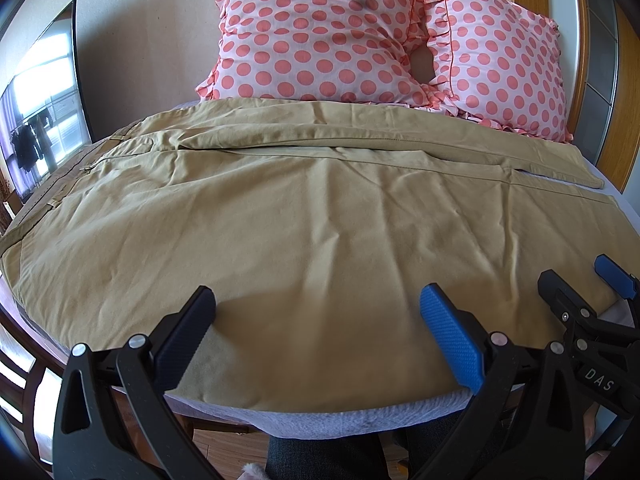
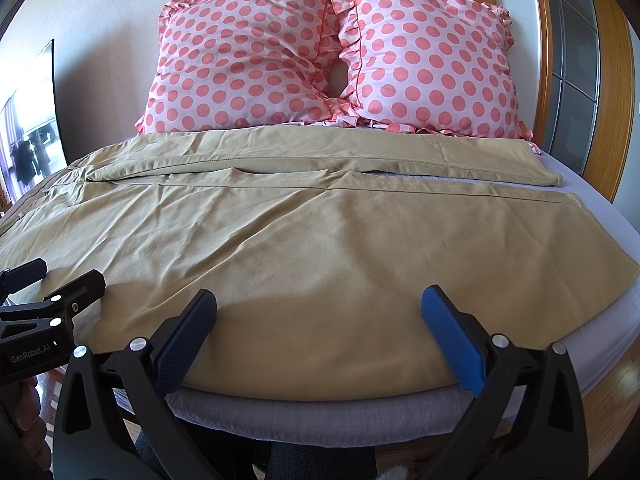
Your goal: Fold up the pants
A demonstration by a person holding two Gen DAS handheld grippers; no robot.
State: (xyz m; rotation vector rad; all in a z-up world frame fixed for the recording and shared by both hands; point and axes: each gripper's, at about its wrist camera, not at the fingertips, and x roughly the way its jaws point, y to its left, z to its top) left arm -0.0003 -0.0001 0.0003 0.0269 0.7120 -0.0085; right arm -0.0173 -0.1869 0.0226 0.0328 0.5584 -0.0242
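Khaki pants lie spread flat across the bed, waistband at the left, leg cuffs at the right; they also show in the right wrist view. The two legs lie side by side, the far one next to the pillows. My left gripper is open and empty, just above the near edge of the near leg. My right gripper is open and empty over the same edge, further right. The right gripper shows at the lower right of the left wrist view, and the left gripper at the lower left of the right wrist view.
Two pink polka-dot pillows lean on the wall at the head of the bed. The grey mattress edge runs below the pants. A wooden frame stands at the right, a mirror at the left.
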